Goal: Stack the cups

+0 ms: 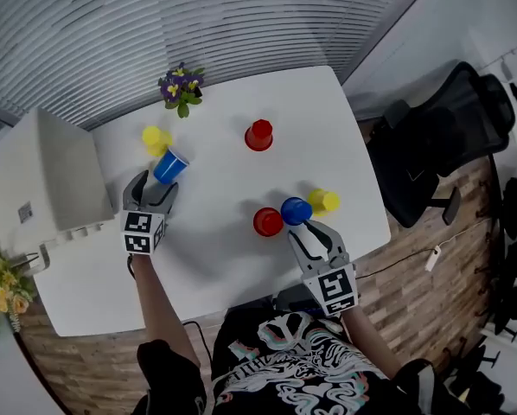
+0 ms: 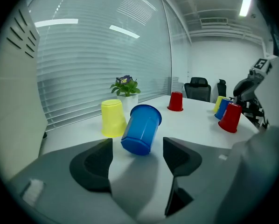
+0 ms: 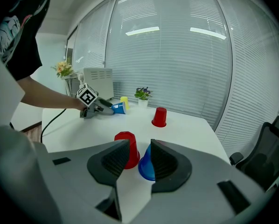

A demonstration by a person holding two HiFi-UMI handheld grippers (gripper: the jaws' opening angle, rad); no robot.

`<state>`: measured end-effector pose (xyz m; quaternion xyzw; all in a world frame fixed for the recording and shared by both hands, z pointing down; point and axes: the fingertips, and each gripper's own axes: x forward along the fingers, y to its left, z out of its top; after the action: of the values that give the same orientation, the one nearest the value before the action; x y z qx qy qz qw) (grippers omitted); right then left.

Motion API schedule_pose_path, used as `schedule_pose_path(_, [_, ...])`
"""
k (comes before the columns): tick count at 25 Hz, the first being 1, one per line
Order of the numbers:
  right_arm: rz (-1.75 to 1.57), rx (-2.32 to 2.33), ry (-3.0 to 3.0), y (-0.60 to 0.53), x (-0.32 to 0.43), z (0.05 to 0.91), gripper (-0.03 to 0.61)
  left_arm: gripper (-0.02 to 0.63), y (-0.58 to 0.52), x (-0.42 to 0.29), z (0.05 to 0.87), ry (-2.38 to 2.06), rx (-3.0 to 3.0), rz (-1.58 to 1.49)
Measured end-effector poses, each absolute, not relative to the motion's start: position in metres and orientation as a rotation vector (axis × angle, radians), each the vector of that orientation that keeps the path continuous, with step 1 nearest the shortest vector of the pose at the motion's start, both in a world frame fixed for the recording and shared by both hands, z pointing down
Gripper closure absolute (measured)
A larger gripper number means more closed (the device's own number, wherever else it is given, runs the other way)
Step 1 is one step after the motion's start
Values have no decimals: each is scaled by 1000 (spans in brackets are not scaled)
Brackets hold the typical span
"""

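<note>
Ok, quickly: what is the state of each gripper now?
Left gripper: jaws wide open, holding nothing; tilted blue cup at their tips, not gripped.
Right gripper: jaws partly open, empty.

Lighting was bright and even. A ceiling strip light [image 2: 246, 1] glared, mirrored as streaks on the glass wall [image 2: 107, 55]. White table [image 1: 215, 240] looked nearly washed out; a soft shadow lay under the blue cup [image 2: 140, 129]. Fisheye bowing in all views, black vignetted corners in both gripper views; focus sharp.
</note>
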<state>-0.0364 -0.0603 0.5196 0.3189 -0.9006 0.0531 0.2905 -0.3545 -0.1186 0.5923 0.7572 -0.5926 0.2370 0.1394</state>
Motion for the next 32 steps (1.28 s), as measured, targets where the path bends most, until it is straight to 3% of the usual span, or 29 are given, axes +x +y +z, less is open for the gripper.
schedule_pose_path(9, [175,807,-2374,-50,-44,521,443,282,-131,-347,605,-1539,2260,828])
schedule_pose_path(12, [176,806,-2380,-49,-47,519,443,376,-132,-350,606,-1547,2259,851])
schedule_pose_path(22, [154,838,-2477,-62,-59,479,448,376,-108,-330,571,-1559,2294,819])
schedule_pose_path(32, [114,772,-2639,-71,-82,440,449,377,-78,-258,493,-1502,2426,676])
